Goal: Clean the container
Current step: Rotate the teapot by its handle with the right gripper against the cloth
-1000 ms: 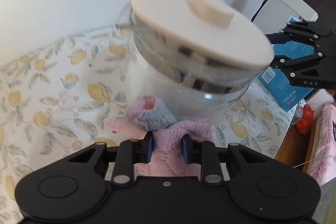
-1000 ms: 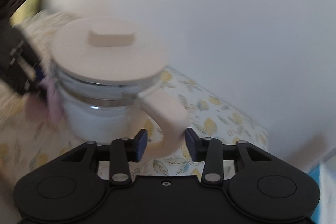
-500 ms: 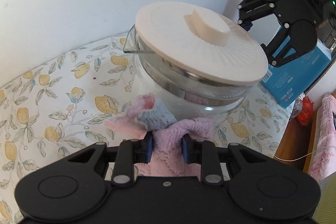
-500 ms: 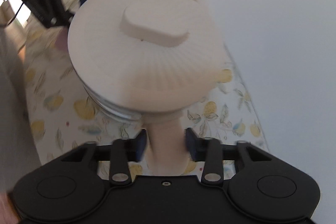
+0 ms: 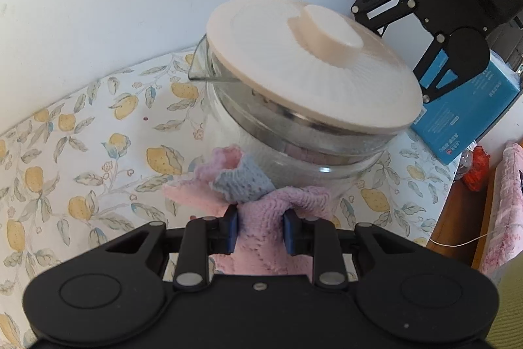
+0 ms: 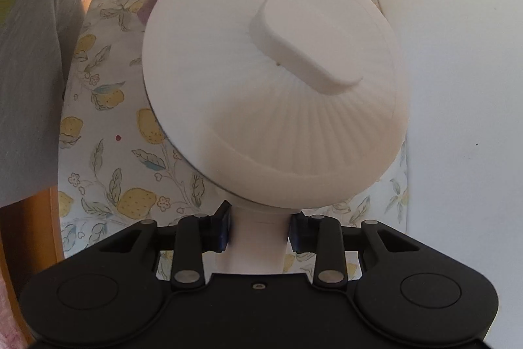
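Left gripper (image 5: 261,229) jaws pinch pink cloth (image 5: 261,208) against glass pot (image 5: 294,149); right gripper (image 6: 260,229) jaws clamp its handle (image 6: 258,237).

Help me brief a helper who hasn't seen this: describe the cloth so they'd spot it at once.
On the lemon-print tablecloth, find the glass jug with its cream lid. The cloth is bunched against its lower side, pinched in the left gripper. It is the only soft, fluffy pink thing there, with a blue-grey patch.
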`<act>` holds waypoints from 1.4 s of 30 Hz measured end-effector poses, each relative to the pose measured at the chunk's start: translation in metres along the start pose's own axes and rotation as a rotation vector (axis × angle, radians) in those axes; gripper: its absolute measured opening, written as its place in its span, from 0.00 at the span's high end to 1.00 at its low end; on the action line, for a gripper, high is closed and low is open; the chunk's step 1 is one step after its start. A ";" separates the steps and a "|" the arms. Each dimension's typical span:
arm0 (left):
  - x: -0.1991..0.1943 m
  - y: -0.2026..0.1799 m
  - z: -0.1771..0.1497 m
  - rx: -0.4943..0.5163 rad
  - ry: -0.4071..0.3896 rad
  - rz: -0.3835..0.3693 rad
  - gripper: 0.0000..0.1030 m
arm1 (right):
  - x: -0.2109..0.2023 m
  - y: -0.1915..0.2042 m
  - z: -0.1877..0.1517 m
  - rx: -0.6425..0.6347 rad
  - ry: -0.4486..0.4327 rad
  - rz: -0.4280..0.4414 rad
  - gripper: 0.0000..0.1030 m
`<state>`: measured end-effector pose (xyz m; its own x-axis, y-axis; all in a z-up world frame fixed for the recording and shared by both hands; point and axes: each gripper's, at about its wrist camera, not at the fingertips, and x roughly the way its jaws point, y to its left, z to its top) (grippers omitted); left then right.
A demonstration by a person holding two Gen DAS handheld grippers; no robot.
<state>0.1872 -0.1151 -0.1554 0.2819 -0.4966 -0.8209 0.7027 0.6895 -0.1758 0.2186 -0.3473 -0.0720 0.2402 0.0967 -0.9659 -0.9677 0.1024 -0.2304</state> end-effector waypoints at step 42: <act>-0.029 0.007 -0.020 -0.074 -0.015 0.052 0.76 | -0.026 0.001 -0.004 0.345 -0.188 -0.124 0.53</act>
<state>0.1713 -0.0854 -0.1439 0.3269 -0.4664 -0.8220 0.6366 0.7515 -0.1732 0.2116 -0.3541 -0.0477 0.3942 0.2389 -0.8874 -0.8557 0.4477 -0.2596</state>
